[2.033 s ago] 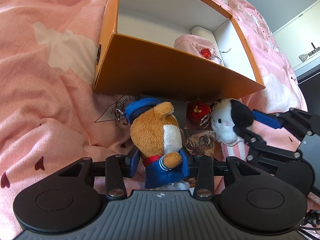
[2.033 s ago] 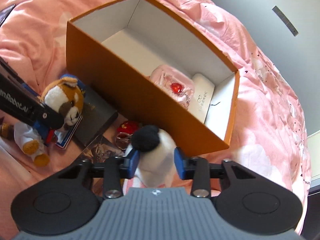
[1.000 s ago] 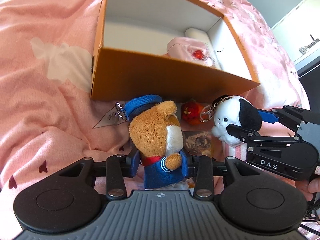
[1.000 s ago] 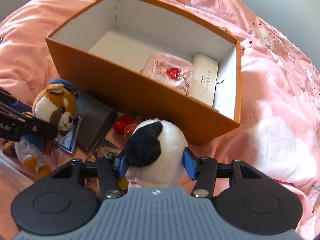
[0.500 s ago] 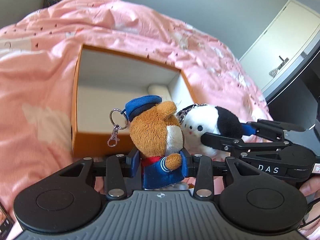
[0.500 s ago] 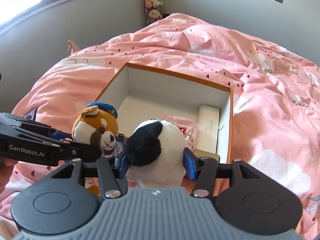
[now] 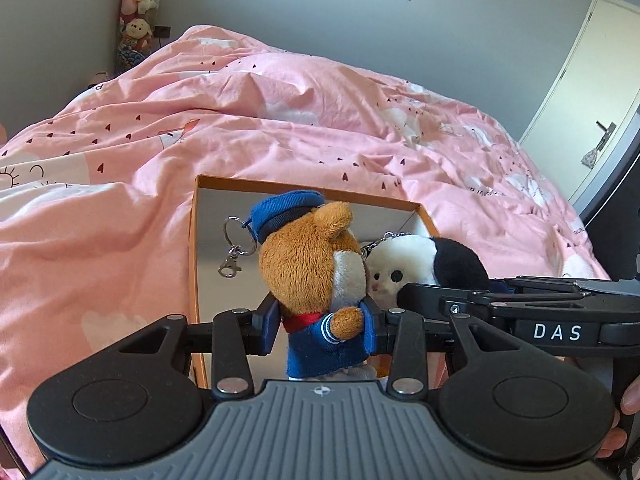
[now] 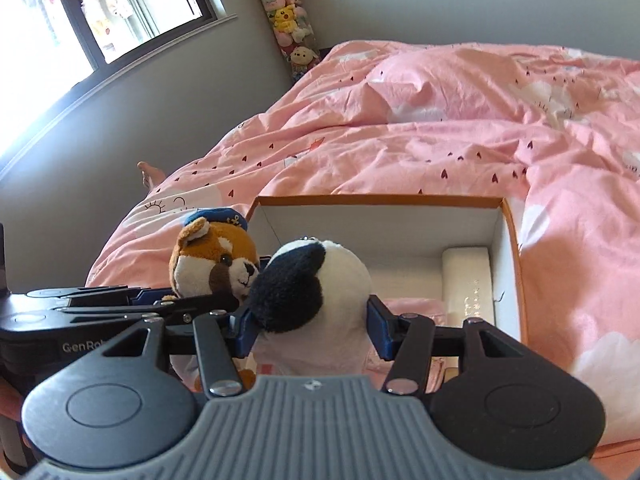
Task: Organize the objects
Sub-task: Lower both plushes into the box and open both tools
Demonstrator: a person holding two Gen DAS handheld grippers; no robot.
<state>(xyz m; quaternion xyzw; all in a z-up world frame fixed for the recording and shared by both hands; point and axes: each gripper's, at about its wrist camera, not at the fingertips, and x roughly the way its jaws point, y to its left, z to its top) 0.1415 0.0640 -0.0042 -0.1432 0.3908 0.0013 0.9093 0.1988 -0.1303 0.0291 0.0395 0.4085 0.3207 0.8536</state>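
The left gripper squeezes a small brown plush dog in a blue hat and blue coat, its blue pads partly closed on the toy's body. The right gripper pinches a round white plush dog with black ears the same way. Both toys hang side by side above the open orange cardboard box on the pink bed cover. A white case lies inside the box.

Left tool angled downward, its blue pads clamped on a plush fox. Right tool alongside it, likewise angled downward, pads pressed into a black-and-white plush. The two tools stood close together; fingers of the right hand gripped its handle.
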